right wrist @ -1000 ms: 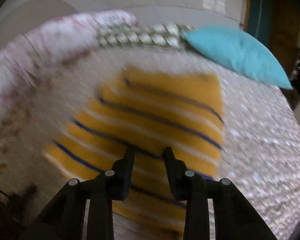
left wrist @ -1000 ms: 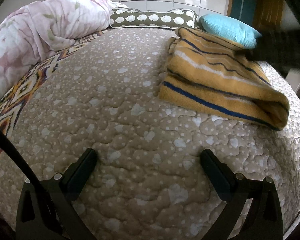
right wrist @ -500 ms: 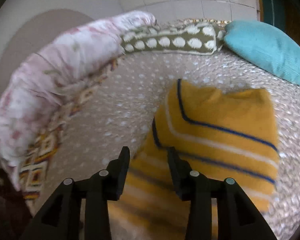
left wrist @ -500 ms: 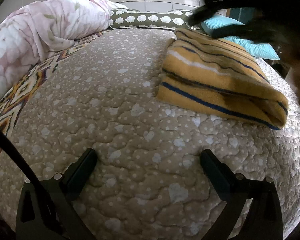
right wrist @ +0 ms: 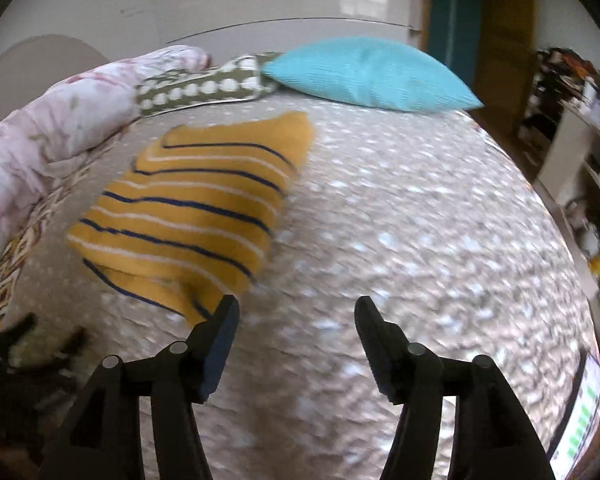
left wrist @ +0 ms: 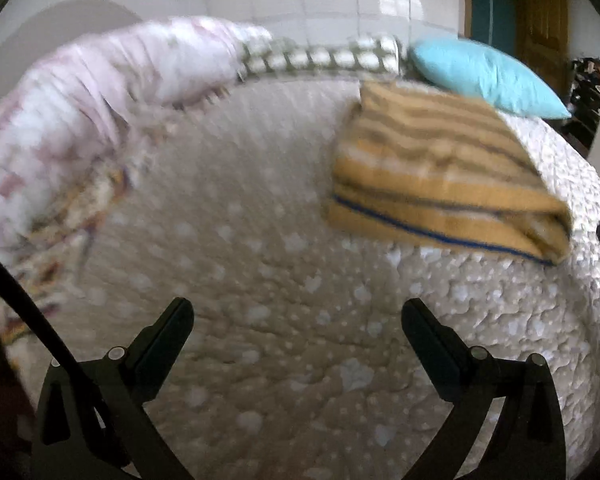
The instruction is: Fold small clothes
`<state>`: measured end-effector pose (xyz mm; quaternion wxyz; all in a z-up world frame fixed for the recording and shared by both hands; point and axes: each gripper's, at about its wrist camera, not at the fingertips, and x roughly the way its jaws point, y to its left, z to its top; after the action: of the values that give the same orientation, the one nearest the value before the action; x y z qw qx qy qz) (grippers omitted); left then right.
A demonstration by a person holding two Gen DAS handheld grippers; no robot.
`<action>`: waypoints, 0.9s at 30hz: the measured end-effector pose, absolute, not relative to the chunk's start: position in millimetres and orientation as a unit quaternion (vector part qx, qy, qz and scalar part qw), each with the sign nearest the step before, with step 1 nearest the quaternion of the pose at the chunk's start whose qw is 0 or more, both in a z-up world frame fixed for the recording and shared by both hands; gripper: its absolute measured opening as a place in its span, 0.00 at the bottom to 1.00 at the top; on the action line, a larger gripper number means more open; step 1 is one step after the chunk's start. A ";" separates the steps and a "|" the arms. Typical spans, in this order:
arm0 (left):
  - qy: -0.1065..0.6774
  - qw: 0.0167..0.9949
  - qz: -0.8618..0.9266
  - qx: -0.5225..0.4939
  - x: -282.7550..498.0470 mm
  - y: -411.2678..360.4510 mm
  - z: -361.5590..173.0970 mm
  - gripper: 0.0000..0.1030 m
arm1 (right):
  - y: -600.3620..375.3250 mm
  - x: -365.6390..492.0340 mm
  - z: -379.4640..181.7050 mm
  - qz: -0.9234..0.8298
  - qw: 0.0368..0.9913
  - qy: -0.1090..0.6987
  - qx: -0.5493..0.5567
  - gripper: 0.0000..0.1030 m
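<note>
- Both pairs of fingers hold nothing: our left gripper stands spread wide over bare quilt, and our right gripper has its jaws opening, with only quilt showing between them.
- We see the yellow striped garment lying folded into a compact, layered rectangle on the quilted bedspread. In the right wrist view it lies just ahead and left of the left fingertip, not between the pads.
- From the left wrist view the garment sits well ahead and to the right, its far end close to the turquoise pillow; the folded edge shows stacked layers.
- We judge this piece finished: it rests released, edges roughly squared, nothing gripping it.
- What is left we cannot tell for sure. No other small clothes show on the bed, only the floral duvet and the patterned bolster at the far side.
- If more pieces exist, they lie outside both views.
</note>
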<state>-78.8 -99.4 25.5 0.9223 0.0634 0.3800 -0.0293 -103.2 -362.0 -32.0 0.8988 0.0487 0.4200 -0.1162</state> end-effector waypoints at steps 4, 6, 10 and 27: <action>0.326 0.941 -0.017 0.090 -102.7 -109.8 55.7 1.00 | -377.0 -118.8 -37.4 -0.129 0.900 0.412 0.066 0.67; 0.313 0.945 -0.023 0.092 -112.5 -115.1 68.1 1.00 | -380.2 -125.1 -39.2 -0.133 0.903 0.402 0.072 0.67; 0.317 0.944 -0.042 0.079 -123.9 -122.7 79.6 1.00 | -380.7 -132.5 -40.7 -0.149 0.906 0.390 0.066 0.68; 0.365 0.921 -0.074 0.116 -138.1 -163.1 58.1 1.00 | -396.3 -147.5 -60.7 -0.190 0.908 0.367 0.062 0.72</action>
<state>-138.1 -163.1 58.1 0.9209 0.1158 0.3647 -0.0742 -147.5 -396.3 -60.7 0.9083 0.0624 0.3675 -0.1897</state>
